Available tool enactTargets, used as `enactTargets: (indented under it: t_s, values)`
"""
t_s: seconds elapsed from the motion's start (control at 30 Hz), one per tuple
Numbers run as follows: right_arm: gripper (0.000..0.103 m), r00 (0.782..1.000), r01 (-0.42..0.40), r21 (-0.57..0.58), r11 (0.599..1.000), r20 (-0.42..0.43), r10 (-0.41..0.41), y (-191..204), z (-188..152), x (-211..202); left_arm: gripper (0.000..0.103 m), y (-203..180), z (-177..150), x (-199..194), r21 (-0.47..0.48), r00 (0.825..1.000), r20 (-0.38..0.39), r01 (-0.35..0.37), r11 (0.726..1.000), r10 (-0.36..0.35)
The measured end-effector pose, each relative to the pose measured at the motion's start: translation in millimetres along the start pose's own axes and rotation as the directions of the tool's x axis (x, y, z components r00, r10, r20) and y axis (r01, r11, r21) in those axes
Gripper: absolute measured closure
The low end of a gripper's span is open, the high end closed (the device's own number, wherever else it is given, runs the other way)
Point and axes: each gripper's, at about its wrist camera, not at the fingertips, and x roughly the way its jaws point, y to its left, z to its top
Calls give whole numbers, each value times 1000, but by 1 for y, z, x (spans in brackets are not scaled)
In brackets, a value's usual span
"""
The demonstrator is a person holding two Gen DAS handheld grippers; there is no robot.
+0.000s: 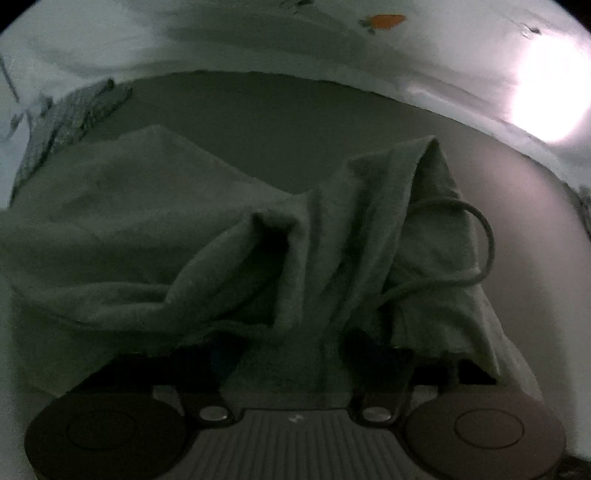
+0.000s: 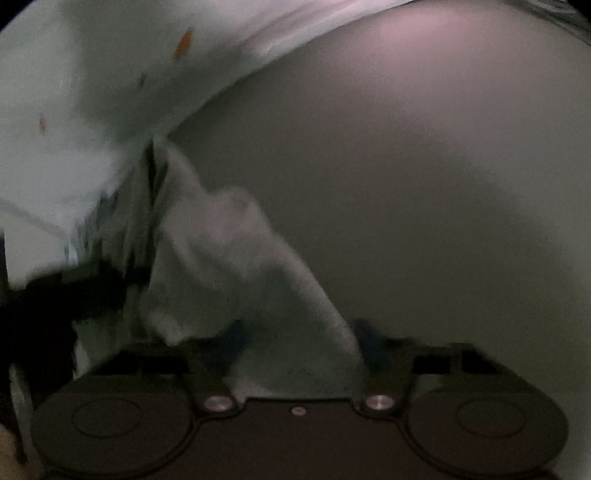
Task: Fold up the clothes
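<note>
A grey-green garment (image 1: 147, 221) with a drawstring loop (image 1: 484, 236) lies rumpled on a grey surface (image 1: 295, 122). A bunched fold of it runs down between the fingers of my left gripper (image 1: 291, 362), fills the gap and hides the fingertips. The gripper looks shut on that fold. In the right wrist view, a blurred strip of the same garment (image 2: 229, 251) rises from my right gripper (image 2: 299, 354). That gripper is shut on it, with a blue pad (image 2: 369, 339) showing beside the cloth.
A white sheet with orange prints (image 1: 388, 20) borders the grey surface at the back and also fills the upper left (image 2: 74, 92). A dark patterned cloth (image 1: 70, 122) lies at the left edge. A blurred dark shape (image 2: 55, 295) sits at the left. Bare grey surface (image 2: 406, 184) spreads right.
</note>
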Motion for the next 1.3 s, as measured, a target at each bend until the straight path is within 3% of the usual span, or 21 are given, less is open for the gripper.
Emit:
enactTargets:
  t_s: [0.07,0.13,0.23,0.3,0.43,0.5,0.53,0.57,0.6,0.63,0.67,0.73,0.8,0.9,1.03,1.07,1.13,1.17,1.27,1.3]
  values:
    - [93,1000,9,-27,1000,20,-8,-2,3,-15,86,4,1,-2,-11,1000,15,-21,1000,21]
    - [95,997,27,-42,999,67,-24,-1,16,-29,94,13,6,-6,-32,999,30,-14,999,15]
    - [96,978,78,-46,996,196,-68,10,69,-38,96,32,27,-20,-113,997,80,24,993,-15]
    - [96,941,114,-88,990,329,-80,31,127,-47,96,45,48,-32,-146,990,138,44,988,-23]
    - [96,812,149,-180,972,583,-17,106,242,-61,96,79,99,-44,-215,966,259,81,973,-23]
    - [95,769,91,-212,973,636,67,143,284,-58,96,102,122,-42,-269,945,324,44,962,47]
    - [89,761,59,-218,974,642,98,159,299,-52,96,117,133,-38,-306,934,346,20,952,92]
    - [81,762,38,-210,977,639,107,173,310,-43,96,132,142,-32,-338,928,353,5,941,122]
    - [58,770,41,-202,979,631,98,186,316,-30,96,147,151,-25,-372,927,345,-8,928,146]
    - [46,780,62,-203,977,621,80,195,311,-15,95,162,159,-16,-399,934,319,-20,917,160]
    - [46,789,86,-208,974,611,61,204,304,-1,93,176,162,-8,-426,940,291,-41,904,180]
    - [46,853,65,-186,980,520,42,199,273,32,91,196,160,1,-444,931,263,-116,889,253]
    - [46,911,37,-156,987,412,31,192,240,64,78,211,150,3,-445,933,240,-142,884,270]
    - [47,972,-4,-33,999,235,12,173,184,108,70,227,122,7,-466,962,206,-65,882,180]
    - [47,995,-69,79,995,82,62,171,122,140,59,219,89,6,-459,981,185,42,888,49]
    - [47,994,-91,86,992,64,85,175,114,143,56,214,83,4,-456,980,197,82,886,11]
    - [42,992,-122,82,989,48,118,190,99,144,37,202,75,-1,-440,972,226,158,884,-62]
    - [40,991,-134,66,989,35,132,198,93,146,34,196,76,-3,-418,966,241,188,889,-91]
    - [38,997,-72,3,997,-26,72,210,83,154,32,174,83,2,-331,955,253,237,913,-156]
    - [43,998,-42,-7,999,-49,42,208,78,155,32,168,86,5,-314,955,249,235,920,-159]
